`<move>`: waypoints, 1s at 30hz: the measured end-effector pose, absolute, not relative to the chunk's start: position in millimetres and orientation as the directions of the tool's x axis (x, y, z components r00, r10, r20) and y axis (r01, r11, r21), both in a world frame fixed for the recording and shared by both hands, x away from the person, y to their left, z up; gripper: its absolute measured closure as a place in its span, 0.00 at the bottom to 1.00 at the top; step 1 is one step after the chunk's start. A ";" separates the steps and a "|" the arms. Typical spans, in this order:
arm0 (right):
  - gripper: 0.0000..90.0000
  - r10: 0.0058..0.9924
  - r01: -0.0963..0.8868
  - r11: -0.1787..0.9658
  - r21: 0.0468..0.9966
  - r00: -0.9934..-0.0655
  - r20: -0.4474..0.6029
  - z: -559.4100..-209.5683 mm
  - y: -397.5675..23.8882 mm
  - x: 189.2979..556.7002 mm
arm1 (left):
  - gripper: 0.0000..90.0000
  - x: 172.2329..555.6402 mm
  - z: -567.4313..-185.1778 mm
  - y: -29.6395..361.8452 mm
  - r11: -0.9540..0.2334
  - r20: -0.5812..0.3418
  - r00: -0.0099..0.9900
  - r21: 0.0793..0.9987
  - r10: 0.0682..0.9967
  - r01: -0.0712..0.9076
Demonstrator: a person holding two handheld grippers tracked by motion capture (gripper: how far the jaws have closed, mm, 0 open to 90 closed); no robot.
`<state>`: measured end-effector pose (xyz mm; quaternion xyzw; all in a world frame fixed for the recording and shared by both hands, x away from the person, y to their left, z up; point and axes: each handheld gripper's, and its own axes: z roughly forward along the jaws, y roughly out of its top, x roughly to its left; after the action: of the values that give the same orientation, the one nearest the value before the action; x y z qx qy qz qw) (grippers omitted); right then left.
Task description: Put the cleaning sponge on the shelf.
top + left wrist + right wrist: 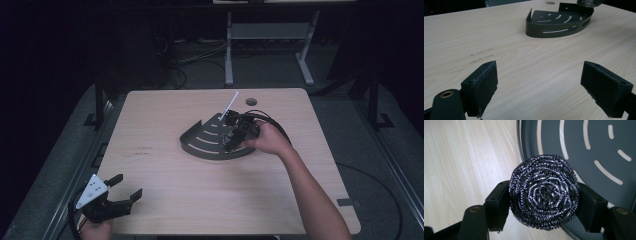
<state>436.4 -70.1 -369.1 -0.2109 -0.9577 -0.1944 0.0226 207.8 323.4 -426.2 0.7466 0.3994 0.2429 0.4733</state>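
Both claws were busy: the right gripper (pixel 544 202) pinched a steel scourer (pixel 544 192) over the slotted corner caddy (pixel 212 145) mid-table, best lowered squarely inside before letting go, while the left gripper (pixel 125 190) waited open, near left.

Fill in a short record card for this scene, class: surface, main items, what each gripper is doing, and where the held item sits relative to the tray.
Surface: pale wooden table
Tray: dark quarter-round slotted tray, mid-table
Held item: steel-wool scourer
Right gripper: shut on the scourer, over the tray's edge
Left gripper: open, holding nothing, near the table's front left corner
Scourer versus tray: above the rim; whether it touches cannot be told
Other: white stick rising at the tray's far side
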 end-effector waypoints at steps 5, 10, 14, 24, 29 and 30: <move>0.37 0.410 0.429 0.827 0.363 -0.903 0.132 -373.8 -63.4 447.7 | 0.15 207.6 -426.4 323.5 -0.236 -0.012 0.562 0.900 0.827 0.366; 0.37 0.444 0.465 0.811 0.354 -0.884 0.145 -383.9 -63.1 456.7 | 0.15 207.2 -425.9 323.9 -0.233 -0.012 0.563 0.903 0.826 0.362; 0.37 0.446 0.464 0.816 0.346 -0.885 0.136 -390.6 -60.5 459.6 | 0.15 207.7 -426.4 323.6 -0.236 -0.013 0.564 0.900 0.826 0.366; 0.37 0.467 0.486 0.803 0.345 -0.873 0.143 -400.1 -56.5 467.0 | 0.15 207.3 -426.0 322.9 -0.236 -0.012 0.566 0.902 0.825 0.363; 0.37 0.477 0.491 0.800 0.344 -0.869 0.130 -403.3 -55.3 468.7 | 0.15 207.8 -426.3 323.9 -0.236 -0.011 0.563 0.901 0.826 0.364; 0.37 0.479 0.493 0.799 0.343 -0.868 0.133 -404.2 -55.2 469.3 | 0.15 207.8 -426.3 324.0 -0.234 -0.013 0.562 0.901 0.827 0.365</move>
<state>469.3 -55.2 -404.2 -0.2563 -0.9483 -0.1864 0.0195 207.8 324.0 -426.3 0.7465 0.3993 0.2440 0.4730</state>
